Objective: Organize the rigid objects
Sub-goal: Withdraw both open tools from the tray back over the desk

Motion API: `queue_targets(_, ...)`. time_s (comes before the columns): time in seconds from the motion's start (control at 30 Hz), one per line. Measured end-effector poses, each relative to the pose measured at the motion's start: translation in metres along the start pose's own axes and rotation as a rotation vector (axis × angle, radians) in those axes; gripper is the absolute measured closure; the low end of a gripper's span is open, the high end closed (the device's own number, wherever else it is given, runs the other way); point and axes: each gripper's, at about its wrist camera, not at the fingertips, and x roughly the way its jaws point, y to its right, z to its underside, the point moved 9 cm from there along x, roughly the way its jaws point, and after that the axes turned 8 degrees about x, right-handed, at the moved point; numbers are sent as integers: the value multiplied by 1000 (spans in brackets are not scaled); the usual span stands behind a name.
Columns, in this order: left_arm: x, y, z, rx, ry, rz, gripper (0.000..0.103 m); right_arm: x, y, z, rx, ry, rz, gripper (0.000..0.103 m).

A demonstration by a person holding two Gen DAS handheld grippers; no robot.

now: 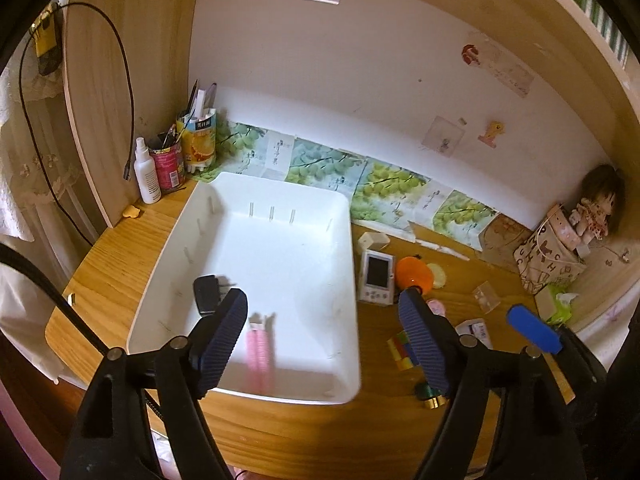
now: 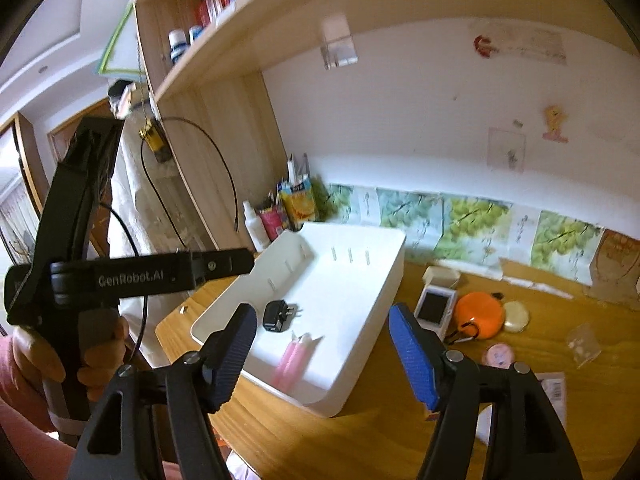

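Note:
A white tray sits on the wooden desk and also shows in the right wrist view. In it lie a black plug adapter and a pink ribbed object. My left gripper is open and empty above the tray's near right part. My right gripper is open and empty above the tray's near edge; one of its blue fingers shows in the left wrist view. Right of the tray lie a white handheld device, an orange round object and a colour cube.
Cans with pens and a white spray bottle stand at the back left. A doll and a patterned bag sit at the back right. Small items, including a pink round box and a clear packet, are scattered on the right.

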Motion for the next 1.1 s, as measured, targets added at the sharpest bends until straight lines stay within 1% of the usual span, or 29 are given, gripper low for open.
queue_targets(0.03, -1, 5, 1, -2, 6, -4, 20, -6, 5, -2, -3, 14, -3, 23)
queue_targets(0.33, -2, 38, 14, -49, 37, -31, 17, -39, 37, -11, -68, 86, -12, 22)
queue_targets(0.53, -1, 59, 25, -102, 52, -29, 17, -55, 59, -6, -113, 92, -17, 21)
queue_targets(0.63, 2, 69, 33, -116, 42, -35, 16, -63, 72, -2, -117, 90, -22, 21)
queue_targets(0.7, 5, 76, 39, -121, 28, -32, 16, -65, 81, 1, -119, 80, -16, 20)
queue_targets(0.9, 20, 102, 57, -122, -21, -32, 16, -64, 114, 14, -127, 4, 21, 20)
queue_targets(1.0, 31, 116, 65, -111, -57, -30, 16, -63, 132, 20, -128, -31, 37, 20)
queue_targets(1.1, 47, 129, 75, -95, -113, -30, 16, -59, 151, 26, -117, -77, 54, 20)
